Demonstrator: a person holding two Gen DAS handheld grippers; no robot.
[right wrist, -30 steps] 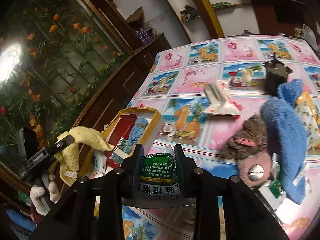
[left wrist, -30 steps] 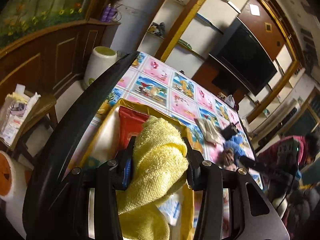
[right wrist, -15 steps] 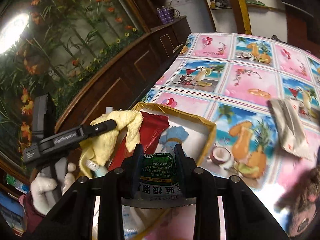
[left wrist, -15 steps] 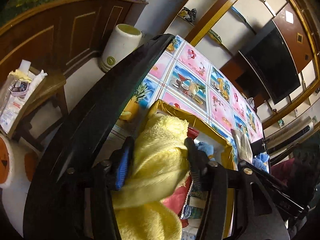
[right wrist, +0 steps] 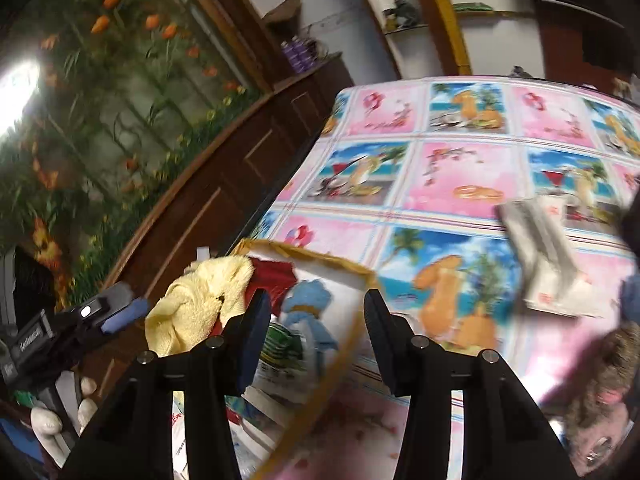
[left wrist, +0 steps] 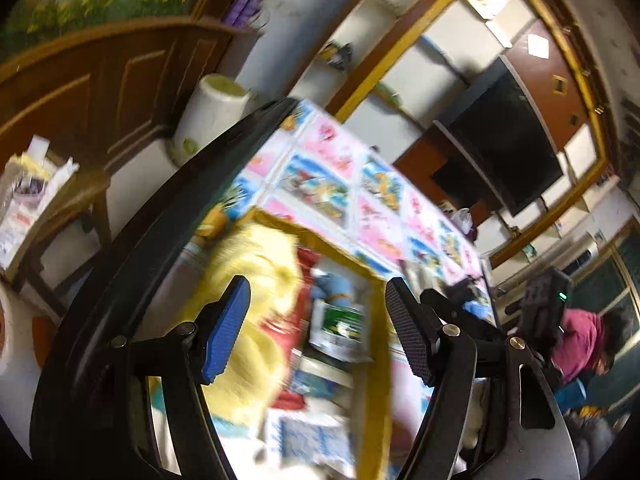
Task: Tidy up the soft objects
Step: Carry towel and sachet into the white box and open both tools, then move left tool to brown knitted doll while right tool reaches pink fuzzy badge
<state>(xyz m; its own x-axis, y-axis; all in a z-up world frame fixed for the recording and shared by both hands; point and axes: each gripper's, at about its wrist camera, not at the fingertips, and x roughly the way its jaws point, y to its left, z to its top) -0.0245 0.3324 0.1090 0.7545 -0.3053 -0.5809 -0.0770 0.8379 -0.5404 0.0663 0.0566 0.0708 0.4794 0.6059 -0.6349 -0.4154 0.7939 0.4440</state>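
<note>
Left wrist view: left gripper (left wrist: 316, 336) spread wide, nothing between the blue ribbed pad and the black one. Below it, a shallow box (left wrist: 376, 344) with a gold-yellow rim, sitting at the edge of the desk (left wrist: 372, 208), whose cloth is printed in glossy pink and blue picture squares. Inside the box: a fluffy yellow towel (left wrist: 256, 320), loose and bunched along the left side, a red packet (left wrist: 308, 258) partly under it, a green-and-white pouch (left wrist: 340, 328), and a bit of blue cloth (left wrist: 336, 292) toward the far end. Heavy motion blur here, so finer print unreadable.

Right wrist view: right gripper (right wrist: 312, 336) likewise spread apart and empty, hanging over the near corner of the box (right wrist: 352, 268). Towel (right wrist: 200, 304) draped over the box's left rim, terry texture plain to see; blue cloth (right wrist: 312, 304) crumpled in the middle; striped green edge of the pouch (right wrist: 284, 344) just under the left finger. Left gripper (right wrist: 116, 312) visible at the left, just beside the towel.

Judged progress: well along, with several soft things already in the box. Left on the desk: a flat, crinkly white-and-grey packet (right wrist: 548, 260), a brown plush toy (right wrist: 600, 384) at the lower right, and a sliver of something blue (right wrist: 632, 296) at the right edge, all well apart from the box.
</note>
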